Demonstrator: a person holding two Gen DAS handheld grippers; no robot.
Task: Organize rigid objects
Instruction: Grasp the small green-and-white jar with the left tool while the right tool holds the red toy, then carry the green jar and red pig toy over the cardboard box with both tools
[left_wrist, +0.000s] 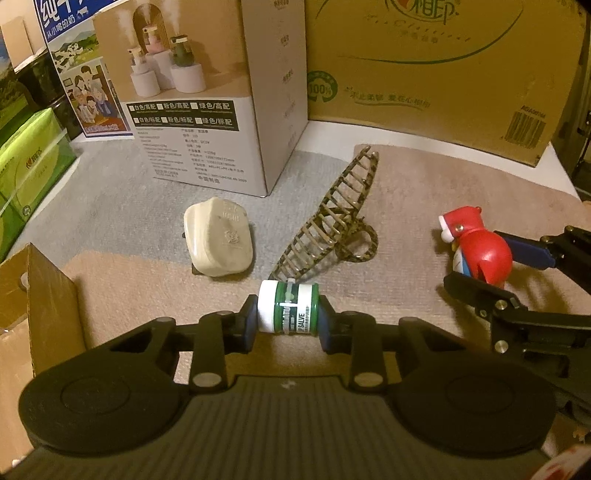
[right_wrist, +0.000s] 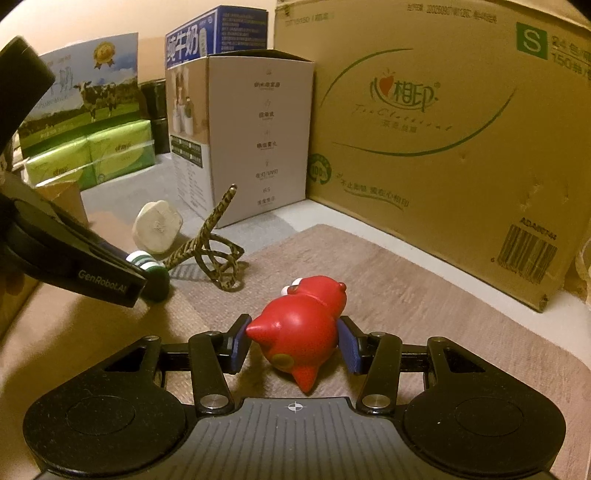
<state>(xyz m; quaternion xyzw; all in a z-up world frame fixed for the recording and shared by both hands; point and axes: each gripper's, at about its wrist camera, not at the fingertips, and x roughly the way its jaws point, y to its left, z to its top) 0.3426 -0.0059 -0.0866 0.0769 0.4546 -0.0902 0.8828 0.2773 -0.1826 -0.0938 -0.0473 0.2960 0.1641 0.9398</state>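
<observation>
On the mat, left gripper (left_wrist: 287, 318) is clamping the light, rigid salve jar (left_wrist: 288, 312) end-to-end while right gripper (right_wrist: 294, 344) is pinching the smooth red toy figure (right_wrist: 301, 328) at its widest sides.

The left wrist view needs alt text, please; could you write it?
The left gripper is shut on a small green jar above a beige mat. Beyond lie a hair clip and white plug.

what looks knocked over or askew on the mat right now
The small green jar lies on its side, clamped in the left tongs. The patterned hair claw lies tipped over beside it. Nothing looks spilled or broken.
</observation>
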